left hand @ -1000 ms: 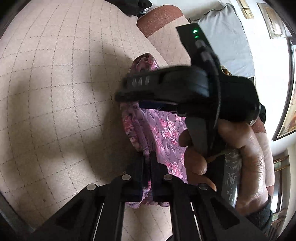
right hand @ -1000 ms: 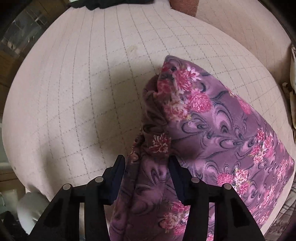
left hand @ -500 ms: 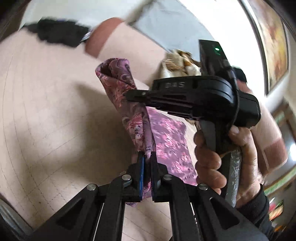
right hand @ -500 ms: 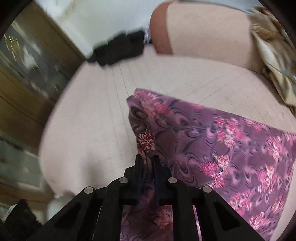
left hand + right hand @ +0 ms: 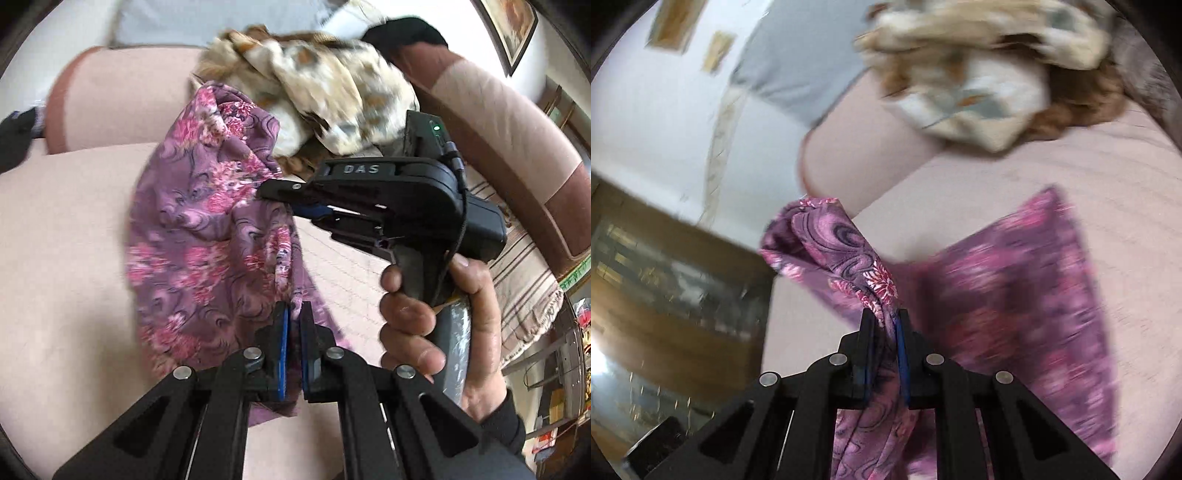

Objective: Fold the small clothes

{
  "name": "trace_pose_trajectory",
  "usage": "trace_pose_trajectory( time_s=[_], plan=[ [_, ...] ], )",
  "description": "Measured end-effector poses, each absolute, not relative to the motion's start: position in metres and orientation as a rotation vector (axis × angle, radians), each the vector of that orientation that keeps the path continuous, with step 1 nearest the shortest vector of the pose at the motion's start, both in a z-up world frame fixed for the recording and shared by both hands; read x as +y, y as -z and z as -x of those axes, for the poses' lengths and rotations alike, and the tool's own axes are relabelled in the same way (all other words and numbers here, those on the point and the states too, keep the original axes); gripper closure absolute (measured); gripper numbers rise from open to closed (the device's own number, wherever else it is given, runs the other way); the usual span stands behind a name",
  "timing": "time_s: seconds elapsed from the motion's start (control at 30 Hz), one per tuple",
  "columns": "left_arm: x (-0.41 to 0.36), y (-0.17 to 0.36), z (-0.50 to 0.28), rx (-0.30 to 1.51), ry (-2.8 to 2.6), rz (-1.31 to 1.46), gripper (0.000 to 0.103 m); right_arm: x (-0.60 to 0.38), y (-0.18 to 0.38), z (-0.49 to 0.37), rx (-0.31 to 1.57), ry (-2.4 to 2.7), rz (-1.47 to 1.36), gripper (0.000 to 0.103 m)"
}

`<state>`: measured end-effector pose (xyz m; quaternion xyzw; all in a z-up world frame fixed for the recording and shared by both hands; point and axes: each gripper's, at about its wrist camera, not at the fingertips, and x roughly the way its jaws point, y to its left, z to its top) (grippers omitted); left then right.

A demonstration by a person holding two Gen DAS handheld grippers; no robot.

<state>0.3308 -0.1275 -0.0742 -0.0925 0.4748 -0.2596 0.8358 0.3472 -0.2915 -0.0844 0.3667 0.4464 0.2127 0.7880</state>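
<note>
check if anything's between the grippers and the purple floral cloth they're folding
Nothing is. The left gripper and the right gripper are each shut directly on the purple floral cloth, with fabric pinched between the pads. The patterned cream clothes pile lies behind it on the sofa, apart from both grips.

1. The left wrist view is taken from just behind the left gripper [image 5: 293,314], angled down across the beige cushion [image 5: 62,236]; the right gripper [image 5: 280,194] is seen at 2 o'clock.
2. The right wrist view is taken close behind its own fingers, angled down.
3. The purple floral garment [image 5: 207,236] [image 5: 1027,280] and patterned cloth pile [image 5: 325,96] [image 5: 979,85] at 12 o'clock are shared.
</note>
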Motion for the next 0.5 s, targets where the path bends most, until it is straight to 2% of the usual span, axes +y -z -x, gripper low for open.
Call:
trace_pose_trajectory(
  time_s=[0.2, 0.3, 0.33, 0.37, 0.47, 0.5],
  plan=[
    [-0.194, 0.133, -0.365, 1.159, 0.530, 0.223, 0.100, -0.350, 0.146, -0.370, 1.069, -0.345, -0.935, 0.091],
    [-0.194, 0.154, -0.367, 1.226, 0.554, 0.299, 0.088, -0.363, 0.166, -0.371, 1.153, -0.266, -0.914, 0.090],
    [-0.190, 0.157, -0.366, 1.246, 0.584, 0.328, 0.077, -0.369, 0.169, -0.368, 1.176, -0.235, -0.899, 0.088],
    [-0.187, 0.157, -0.364, 1.256, 0.607, 0.357, 0.071, -0.375, 0.169, -0.367, 1.177, -0.226, -0.896, 0.088],
    [-0.156, 0.156, -0.352, 1.242, 0.557, 0.406, 0.069, -0.396, 0.172, -0.358, 1.149, -0.209, -0.952, 0.087],
    [-0.148, 0.154, -0.349, 1.238, 0.542, 0.414, 0.068, -0.401, 0.171, -0.353, 1.141, -0.206, -0.973, 0.083]
  ],
)
